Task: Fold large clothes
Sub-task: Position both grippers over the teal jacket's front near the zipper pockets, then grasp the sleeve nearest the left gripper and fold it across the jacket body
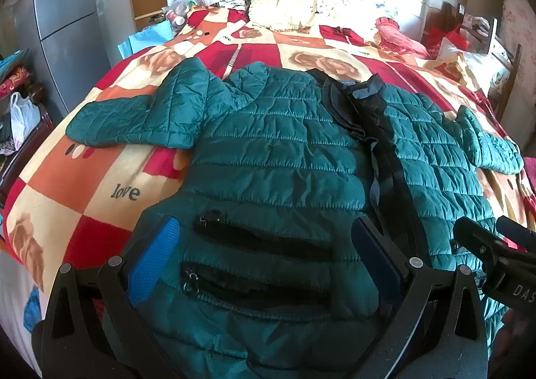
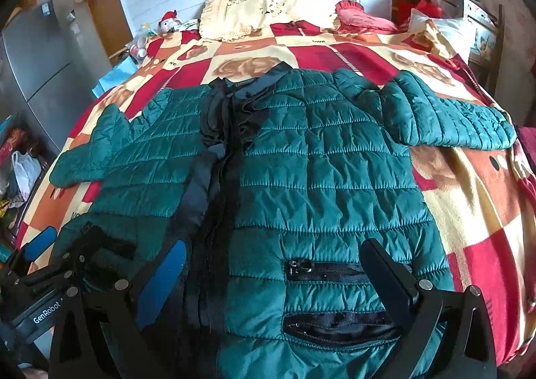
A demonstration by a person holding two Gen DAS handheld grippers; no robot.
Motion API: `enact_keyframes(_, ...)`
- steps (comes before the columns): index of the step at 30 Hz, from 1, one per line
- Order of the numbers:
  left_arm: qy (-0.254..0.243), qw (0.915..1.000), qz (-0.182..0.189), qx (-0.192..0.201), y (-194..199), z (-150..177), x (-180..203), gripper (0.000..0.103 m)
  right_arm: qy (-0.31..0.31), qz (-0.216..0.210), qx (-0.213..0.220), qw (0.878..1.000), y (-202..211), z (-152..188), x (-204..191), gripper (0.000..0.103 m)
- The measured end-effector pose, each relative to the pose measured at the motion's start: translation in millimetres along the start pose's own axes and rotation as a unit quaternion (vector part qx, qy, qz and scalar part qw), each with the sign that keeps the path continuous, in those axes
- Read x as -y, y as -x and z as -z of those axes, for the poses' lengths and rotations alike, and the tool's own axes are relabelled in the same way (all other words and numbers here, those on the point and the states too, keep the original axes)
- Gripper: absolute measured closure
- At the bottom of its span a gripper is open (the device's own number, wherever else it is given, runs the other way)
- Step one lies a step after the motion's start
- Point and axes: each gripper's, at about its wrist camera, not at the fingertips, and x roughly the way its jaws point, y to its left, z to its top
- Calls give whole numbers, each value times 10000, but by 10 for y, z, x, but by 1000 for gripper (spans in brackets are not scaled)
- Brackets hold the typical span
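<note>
A grey fridge (image 1: 63, 10) stands at the far left beside the bed (image 1: 100, 208), with a white bag (image 1: 21, 117) on the floor near its foot. A green quilted jacket (image 1: 278, 158) lies spread front-up on the bed's checked red, orange and cream blanket (image 2: 475, 198), its collar toward the headboard and its hem toward the cameras. Its left sleeve (image 1: 134, 114) stretches out flat over the blanket. The left hand-held gripper (image 1: 264, 251) hovers over the hem on that side with its fingers wide apart and gripping nothing, two black zip pockets (image 1: 258, 238) showing between them. Down the jacket's middle runs a dark zip placket (image 2: 217, 184) up to a black collar (image 2: 241, 94). The right hand-held gripper (image 2: 274, 278) is likewise spread wide and empty above the other half of the hem, framing two more zip pockets (image 2: 335, 271). The right sleeve (image 2: 449, 117) lies out toward the bed's right edge. At the head of the bed sit a cream pillow (image 2: 264, 10) and, to its right, a pink pillow (image 2: 361, 22).
</note>
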Motion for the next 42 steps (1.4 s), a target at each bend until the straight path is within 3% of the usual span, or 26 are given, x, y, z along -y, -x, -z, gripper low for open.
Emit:
enact_keyframes(33, -40, 9999, -107, -74, -203, -74, 82, 0, 51, 86, -144, 9998, -244, -172, -49, 0)
enact_keyframes(42, -35, 9997, -231, -38, -276, -249, 30, 0, 14, 112, -281, 9995, -369, -363, -47, 0)
